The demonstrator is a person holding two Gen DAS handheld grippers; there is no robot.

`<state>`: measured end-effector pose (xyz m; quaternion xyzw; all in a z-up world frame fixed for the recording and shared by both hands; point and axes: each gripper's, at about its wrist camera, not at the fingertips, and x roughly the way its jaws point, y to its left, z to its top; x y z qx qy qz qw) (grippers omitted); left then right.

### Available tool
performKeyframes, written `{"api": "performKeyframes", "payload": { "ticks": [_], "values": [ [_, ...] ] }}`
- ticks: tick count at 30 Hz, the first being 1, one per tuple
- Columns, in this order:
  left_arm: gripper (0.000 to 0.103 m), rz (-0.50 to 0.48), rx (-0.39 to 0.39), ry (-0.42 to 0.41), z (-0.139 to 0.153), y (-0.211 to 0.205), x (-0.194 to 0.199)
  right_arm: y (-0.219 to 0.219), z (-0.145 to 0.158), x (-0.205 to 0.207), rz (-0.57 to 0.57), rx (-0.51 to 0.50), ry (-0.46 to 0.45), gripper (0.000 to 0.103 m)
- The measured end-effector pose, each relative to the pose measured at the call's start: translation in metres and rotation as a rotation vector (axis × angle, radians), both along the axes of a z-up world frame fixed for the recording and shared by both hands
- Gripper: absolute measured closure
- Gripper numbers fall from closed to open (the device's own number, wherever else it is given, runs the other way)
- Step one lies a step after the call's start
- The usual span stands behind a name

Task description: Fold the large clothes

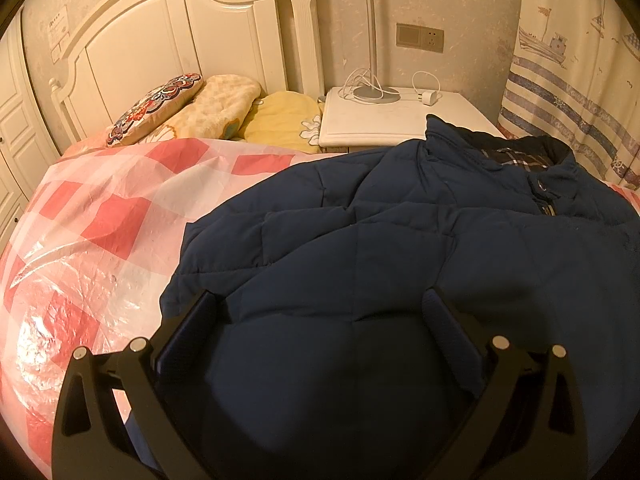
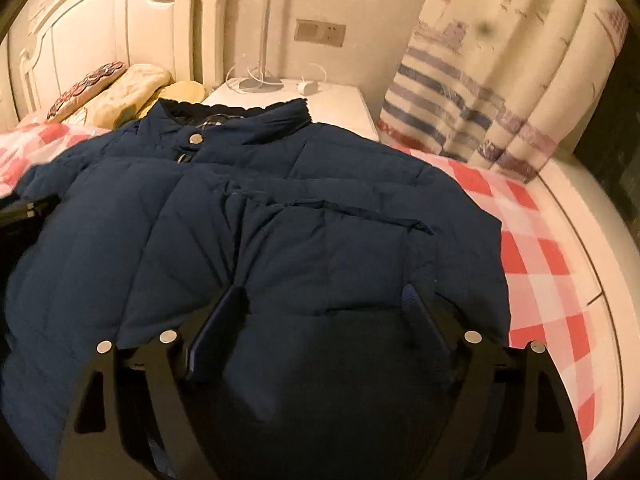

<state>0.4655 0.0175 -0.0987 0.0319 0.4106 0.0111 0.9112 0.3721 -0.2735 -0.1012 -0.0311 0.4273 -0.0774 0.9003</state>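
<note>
Navy quilted jacket (image 2: 280, 208) lies spread on the bed, on top of a pink-and-white checked cover (image 1: 112, 208), with its collar (image 2: 240, 116) at the far end toward the nightstand (image 1: 384, 116). A silver snap (image 2: 195, 139) shows just below the collar, and one sleeve (image 2: 344, 236) is laid across the front, its cuff edge forming a dark line over the chest.

The left tool (image 1: 320, 304) hangs over the near left part of the jacket — its two fingers stand wide apart, nothing clamped between them, only the padded fabric below. The right tool (image 2: 326, 300) sits over the near right part, above the folded sleeve; its fingers are also spread wide and grip nothing.

At the far left of the bed, against the white headboard (image 1: 168, 40), lie a patterned pillow (image 1: 156, 104), a cream blanket (image 1: 224, 100) and a yellow pillow (image 1: 280, 116). On the nightstand stand a lamp (image 1: 372, 40) and a white charger (image 1: 430, 98) with its cable. A sailboat-print curtain (image 1: 568, 80) hangs at the far right.
</note>
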Motion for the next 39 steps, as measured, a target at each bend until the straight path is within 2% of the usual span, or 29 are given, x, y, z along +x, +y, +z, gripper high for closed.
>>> {"api": "performKeyframes", "payload": {
  "ticks": [2,4,5,7,9,18,19,20,22,23,24,25,26,28,32,33,34,36,37,39],
  "values": [
    [0.002,0.000,-0.001,0.001,0.000,0.000,0.000,0.006,0.012,-0.012,-0.017,-0.029,-0.044,0.022],
    [0.002,0.000,0.003,0.002,0.000,-0.001,-0.001,0.020,0.019,-0.029,0.022,-0.047,-0.085,0.017],
    [0.002,0.000,0.001,0.002,0.000,-0.001,-0.001,0.026,0.017,-0.032,0.046,-0.048,-0.080,0.012],
    [0.002,-0.001,-0.001,0.000,0.001,-0.001,-0.001,0.038,0.002,-0.034,0.097,-0.060,-0.031,0.011],
    [0.002,0.000,-0.001,0.001,0.000,-0.001,-0.001,0.039,-0.013,-0.033,0.099,-0.068,-0.029,0.010],
    [0.002,0.012,0.042,0.001,0.003,-0.004,-0.005,0.035,-0.016,-0.027,0.103,-0.021,-0.011,0.007],
    [0.002,0.026,0.049,0.022,0.008,-0.004,-0.011,0.032,-0.015,-0.028,0.108,0.005,-0.005,0.006],
    [0.005,0.036,0.014,0.030,0.017,0.000,-0.022,0.027,-0.014,-0.027,0.115,0.029,0.009,0.006],
    [0.004,0.004,-0.158,0.000,0.042,0.011,-0.058,0.022,0.001,-0.039,0.111,0.058,0.052,0.008],
    [0.004,-0.021,-0.220,-0.007,0.051,0.015,-0.077,0.022,0.011,-0.052,0.104,0.066,0.031,0.008],
    [0.002,-0.039,-0.243,-0.001,0.056,0.016,-0.096,0.023,0.022,-0.066,0.106,0.071,-0.007,0.007],
    [0.002,-0.050,-0.245,0.010,0.057,0.015,-0.108,0.026,0.034,-0.087,0.127,0.062,-0.051,0.007],
    [0.002,-0.081,-0.243,0.037,0.055,0.012,-0.128,0.031,0.038,-0.101,0.154,0.046,-0.056,0.007],
    [0.002,-0.131,-0.223,0.095,0.043,0.003,-0.155,0.039,0.036,-0.117,0.190,0.028,-0.025,0.007],
    [0.002,-0.179,-0.069,0.173,0.000,-0.023,-0.193,0.053,-0.004,-0.137,0.230,-0.029,0.124,0.007],
    [0.002,-0.181,-0.055,0.161,-0.007,-0.024,-0.198,0.054,-0.016,-0.138,0.233,-0.029,0.160,0.007],
    [0.002,-0.184,-0.050,0.138,-0.007,-0.024,-0.202,0.049,-0.018,-0.143,0.218,0.009,0.119,0.006],
    [0.003,-0.170,-0.055,0.161,-0.004,-0.019,-0.210,0.043,-0.018,-0.149,0.194,0.052,0.145,0.006],
    [0.003,-0.160,-0.082,0.169,0.002,-0.015,-0.219,0.045,-0.014,-0.155,0.185,0.031,0.158,0.006],
    [0.003,-0.176,-0.114,0.152,0.015,-0.010,-0.239,0.053,-0.001,-0.175,0.213,-0.015,0.125,0.006]
  ]
}}
